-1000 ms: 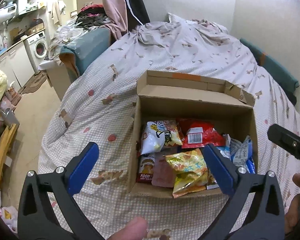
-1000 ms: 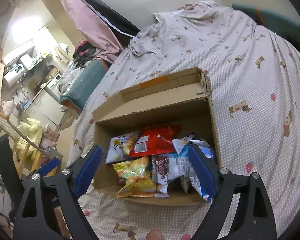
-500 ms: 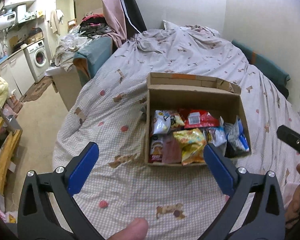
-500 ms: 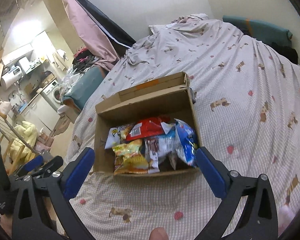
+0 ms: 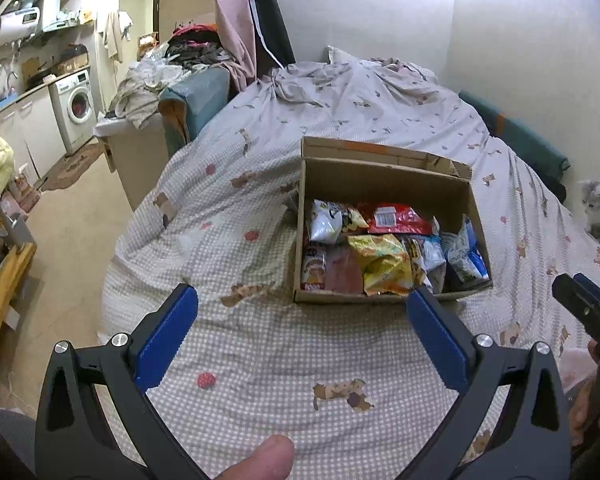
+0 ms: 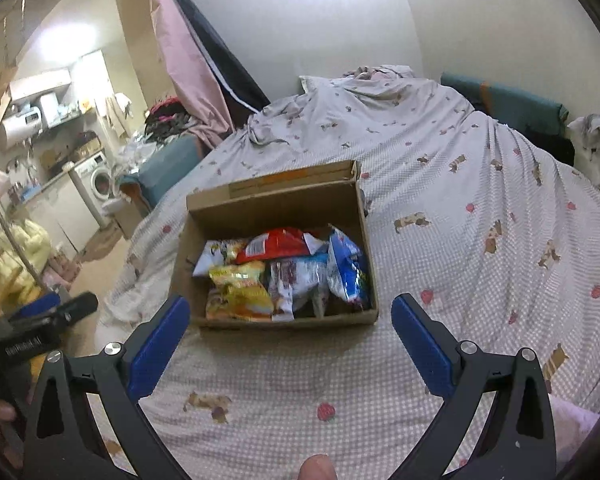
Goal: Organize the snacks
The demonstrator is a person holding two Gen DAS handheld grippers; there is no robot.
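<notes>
Cardboard box: sitting open on the bed, holding the snack packets, at twelve o'clock from both tools. Left gripper: gaping wide, carrying nothing. Right gripper: gaping wide, carrying nothing. No packets are lying loose outside; packing is looking complete, flaps are standing unclosed.

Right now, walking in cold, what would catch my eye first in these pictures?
The open cardboard box in the middle of the bed, crammed with bright snack bags, a red bag at the back and a yellow bag in front. Then the grey-white cat at the bed's far right edge. Up close, the blue-padded left tool and right tool stand open and empty.
</notes>
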